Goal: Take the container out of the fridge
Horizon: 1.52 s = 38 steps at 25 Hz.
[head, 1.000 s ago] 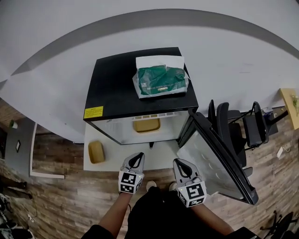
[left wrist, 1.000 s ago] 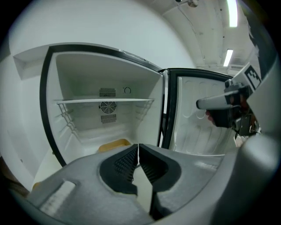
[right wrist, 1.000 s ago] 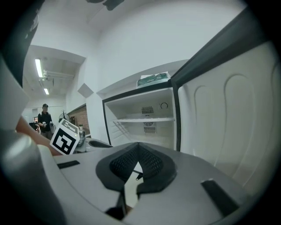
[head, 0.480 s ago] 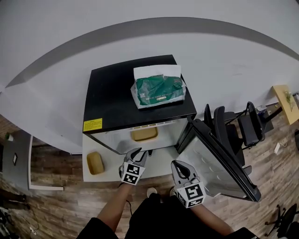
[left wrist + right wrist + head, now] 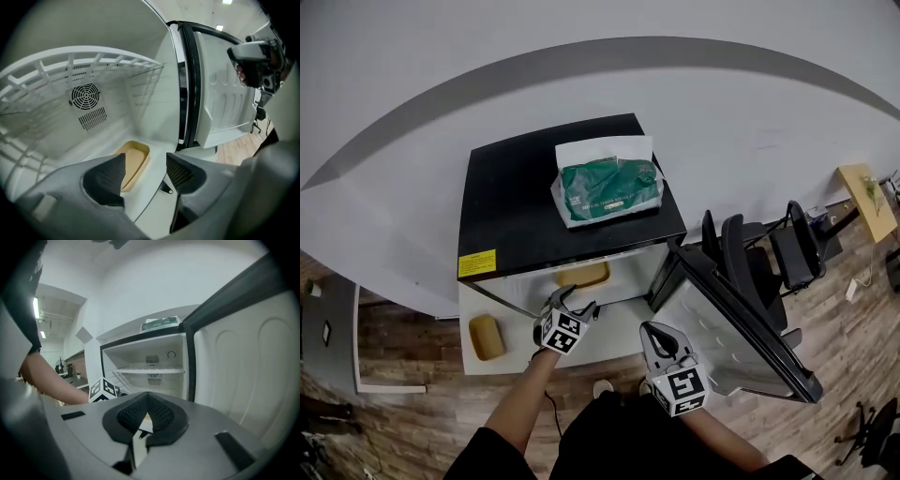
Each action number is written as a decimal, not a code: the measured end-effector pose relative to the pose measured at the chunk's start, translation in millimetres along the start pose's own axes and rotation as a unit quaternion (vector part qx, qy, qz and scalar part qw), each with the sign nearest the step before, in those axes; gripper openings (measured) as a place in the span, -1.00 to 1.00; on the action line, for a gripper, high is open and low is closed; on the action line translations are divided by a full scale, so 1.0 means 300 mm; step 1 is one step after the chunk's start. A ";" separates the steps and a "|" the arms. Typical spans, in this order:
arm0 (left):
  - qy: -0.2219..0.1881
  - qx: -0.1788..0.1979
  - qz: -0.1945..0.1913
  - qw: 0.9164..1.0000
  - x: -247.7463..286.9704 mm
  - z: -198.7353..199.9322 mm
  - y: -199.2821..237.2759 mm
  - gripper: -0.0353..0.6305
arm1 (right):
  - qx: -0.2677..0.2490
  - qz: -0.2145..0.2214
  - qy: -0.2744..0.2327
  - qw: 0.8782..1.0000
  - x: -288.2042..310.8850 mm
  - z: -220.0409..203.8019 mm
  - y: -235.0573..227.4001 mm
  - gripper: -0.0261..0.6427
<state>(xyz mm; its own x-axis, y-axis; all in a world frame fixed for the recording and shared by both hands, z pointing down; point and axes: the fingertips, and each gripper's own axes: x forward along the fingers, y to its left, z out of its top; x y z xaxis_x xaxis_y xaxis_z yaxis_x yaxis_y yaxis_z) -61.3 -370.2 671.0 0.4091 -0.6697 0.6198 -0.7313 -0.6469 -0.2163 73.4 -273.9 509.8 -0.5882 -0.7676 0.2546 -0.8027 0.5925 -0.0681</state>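
Tan plastic marks the container, which is set flat on the white floor of the fridge, near its front edge. In the head view it is seen low in the open compartment, at the middle of the frame, just above the left claw. The left claw is pointed down into the compartment, and its jaws have just been opening; they are now spread wide with nothing gripped. In the left gripper view the container is found beyond the pads, in the lower middle of the frame, with its near end hidden behind the left-hand pad. Only the bare fridge floor is seen between the pads, and no contact with the container is shown.

The right claw is held apart, at the lower right of centre beside the open door, with its jaws closed together on nothing.

A wire shelf and a round fan grille are seen at the upper left inside. A green packet is laid on the black top. A second tan container is placed at the lower left outside.
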 end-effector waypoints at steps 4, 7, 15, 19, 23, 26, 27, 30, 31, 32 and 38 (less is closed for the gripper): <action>0.028 0.036 -0.023 0.999 0.075 -0.016 0.016 -0.12 | 0.005 -0.006 0.004 1.000 0.001 -0.013 -0.019 -0.92; 0.056 0.067 -0.045 0.995 0.142 -0.048 0.016 -0.12 | 0.006 -0.013 0.010 1.000 -0.002 -0.025 -0.030 -0.92; 0.118 0.073 -0.089 0.986 0.289 -0.157 0.024 -0.12 | 0.018 -0.034 0.032 0.999 -0.012 -0.065 -0.084 -0.92; 0.136 0.099 -0.110 0.980 0.331 -0.195 0.016 -0.12 | 0.013 -0.038 0.043 0.998 -0.021 -0.089 -0.082 -0.92; 0.145 0.106 -0.115 0.977 0.354 -0.206 0.019 -0.12 | 0.015 -0.042 0.052 0.998 -0.036 -0.106 -0.089 -0.92; 0.154 0.112 -0.115 0.975 0.364 -0.211 0.031 -0.12 | 0.013 -0.053 0.053 0.997 -0.051 -0.112 -0.112 -0.92; 0.159 0.117 -0.115 0.974 0.365 -0.213 0.031 -0.12 | 0.013 -0.057 0.054 0.997 -0.057 -0.114 -0.118 -0.92; 0.171 0.137 -0.117 0.969 0.367 -0.219 0.029 -0.18 | 0.013 -0.064 0.058 0.996 -0.076 -0.121 -0.126 -0.92; 0.174 0.144 -0.115 0.967 0.366 -0.223 0.031 -0.26 | 0.014 -0.066 0.059 0.996 -0.081 -0.124 -0.127 -0.92; 0.176 0.149 -0.112 0.967 0.365 -0.225 0.035 -0.39 | 0.015 -0.067 0.060 0.996 -0.086 -0.126 -0.128 -0.92; 0.176 0.144 -0.095 0.969 0.351 -0.221 0.054 -0.79 | 0.017 -0.079 0.063 0.995 -0.119 -0.130 -0.143 -0.92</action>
<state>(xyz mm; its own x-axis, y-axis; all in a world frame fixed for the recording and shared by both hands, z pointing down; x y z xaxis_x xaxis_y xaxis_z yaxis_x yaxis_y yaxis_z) -66.2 -427.0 782.7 0.2718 -0.3958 0.8772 -0.4575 -0.8550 -0.2441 132.7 -262.6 541.3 -0.4390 -0.8129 0.3826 -0.8883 0.4566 -0.0492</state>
